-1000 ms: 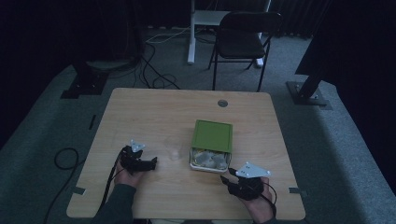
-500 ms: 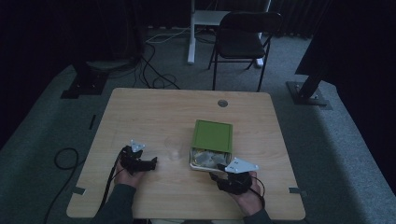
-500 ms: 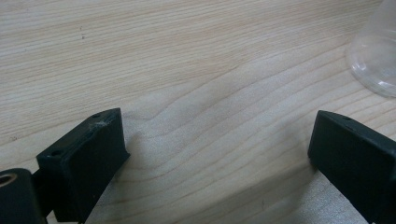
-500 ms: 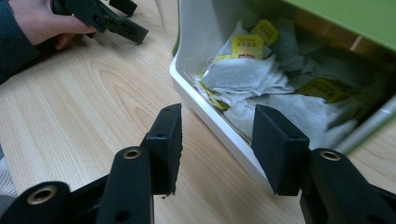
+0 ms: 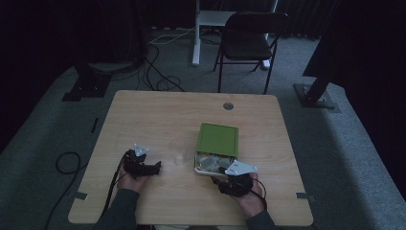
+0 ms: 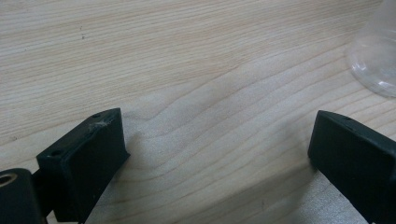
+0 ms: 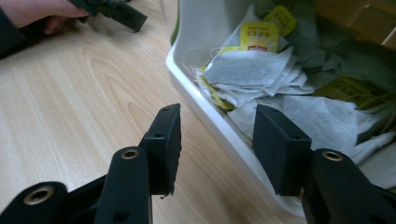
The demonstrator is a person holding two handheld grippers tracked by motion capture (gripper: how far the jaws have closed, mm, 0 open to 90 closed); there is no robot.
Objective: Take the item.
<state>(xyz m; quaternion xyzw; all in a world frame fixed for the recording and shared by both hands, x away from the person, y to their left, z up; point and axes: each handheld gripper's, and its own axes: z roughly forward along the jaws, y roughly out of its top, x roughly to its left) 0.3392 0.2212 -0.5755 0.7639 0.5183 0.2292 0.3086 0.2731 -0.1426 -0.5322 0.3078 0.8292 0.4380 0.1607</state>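
Right gripper (image 7: 215, 140) half open, gripping nothing, jaws astride the near rim of the white box (image 7: 205, 100); tea bags (image 7: 252, 70) inside; left gripper (image 6: 219, 154) wide open, empty, beside a clear cup (image 6: 376, 60).

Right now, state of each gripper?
Left gripper: open, empty, over the bare wooden table.
Right gripper: open, holding nothing, jaws astride the rim of the white box of tea bags.

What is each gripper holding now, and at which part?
Nothing is held. The right gripper stands open astride the white box's rim, pads not pressing. The left gripper is open over bare table.
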